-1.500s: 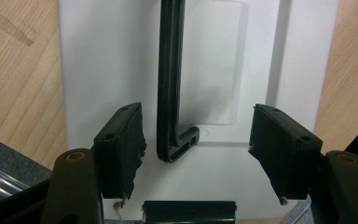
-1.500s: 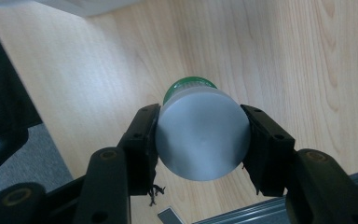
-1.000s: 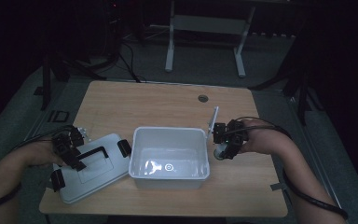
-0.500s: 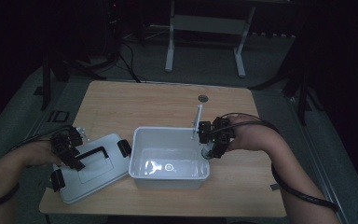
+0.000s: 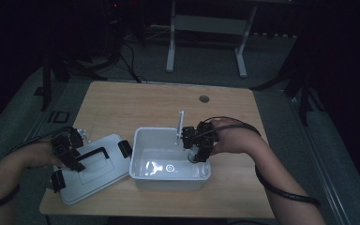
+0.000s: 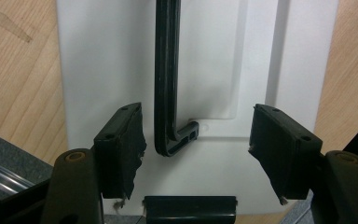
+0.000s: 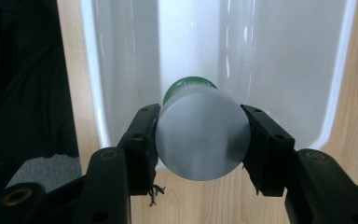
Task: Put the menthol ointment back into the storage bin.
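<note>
1. At the centre right of the high view, the right gripper (image 5: 198, 151) gripped a bottle (image 7: 199, 137) across its round body, over the bin (image 5: 168, 183).
2. The bottle looked light, stiff and smooth; it could slip.
3. At lower left, the left gripper (image 6: 196, 154) hung with its jaws released over the lid (image 6: 98, 60).

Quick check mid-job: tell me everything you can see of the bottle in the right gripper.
The bottle is a small cylinder with a pale grey, frosted-looking body, likely plastic, and a green cap end pointing away from the camera. Its flat round base faces the right gripper view. The right gripper clamps it, one black pad against each side. It hangs over the near rim of the open white bin, cap toward the inside. In the high view it sits at the bin's right end.
</note>
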Demonstrator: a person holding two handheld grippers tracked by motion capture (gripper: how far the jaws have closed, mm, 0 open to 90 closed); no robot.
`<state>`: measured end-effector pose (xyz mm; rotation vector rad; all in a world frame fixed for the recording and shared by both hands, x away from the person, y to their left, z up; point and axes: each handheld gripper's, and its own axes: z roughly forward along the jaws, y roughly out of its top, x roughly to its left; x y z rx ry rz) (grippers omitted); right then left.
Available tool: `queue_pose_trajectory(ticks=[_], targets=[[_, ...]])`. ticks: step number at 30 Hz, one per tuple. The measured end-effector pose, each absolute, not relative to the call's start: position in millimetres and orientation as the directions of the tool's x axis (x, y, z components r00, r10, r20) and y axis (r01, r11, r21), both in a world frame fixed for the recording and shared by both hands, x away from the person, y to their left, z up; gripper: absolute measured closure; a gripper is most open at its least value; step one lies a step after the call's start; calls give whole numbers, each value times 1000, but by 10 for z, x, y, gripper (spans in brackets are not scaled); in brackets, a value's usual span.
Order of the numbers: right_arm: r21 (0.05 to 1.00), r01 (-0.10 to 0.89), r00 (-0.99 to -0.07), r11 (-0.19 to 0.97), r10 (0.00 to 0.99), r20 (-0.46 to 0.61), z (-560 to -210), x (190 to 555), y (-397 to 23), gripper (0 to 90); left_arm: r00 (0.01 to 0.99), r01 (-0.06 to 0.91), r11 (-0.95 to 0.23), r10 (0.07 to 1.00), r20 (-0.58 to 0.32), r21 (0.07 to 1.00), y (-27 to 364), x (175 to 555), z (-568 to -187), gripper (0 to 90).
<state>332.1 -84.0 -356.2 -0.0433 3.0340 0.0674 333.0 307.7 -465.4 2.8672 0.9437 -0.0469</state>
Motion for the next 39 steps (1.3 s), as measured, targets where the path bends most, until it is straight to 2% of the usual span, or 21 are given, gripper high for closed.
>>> queue_pose_trajectory(ticks=[14,21,39], targets=[[-11,-24,-999,1000,-24,-44,-4061,3401,-716,502,810,587,-804,583,-65,101,3074,3314,-4675,350],[9,-20,-999,1000,-20,-31,-4287,3454,-705,502,806,591,-800,588,-68,98,3080,3322,-4688,350],[-8,-9,-1000,1000,-10,-9,-4571,3468,-676,502,809,588,-803,583,-71,100,3066,3324,-4714,350]])
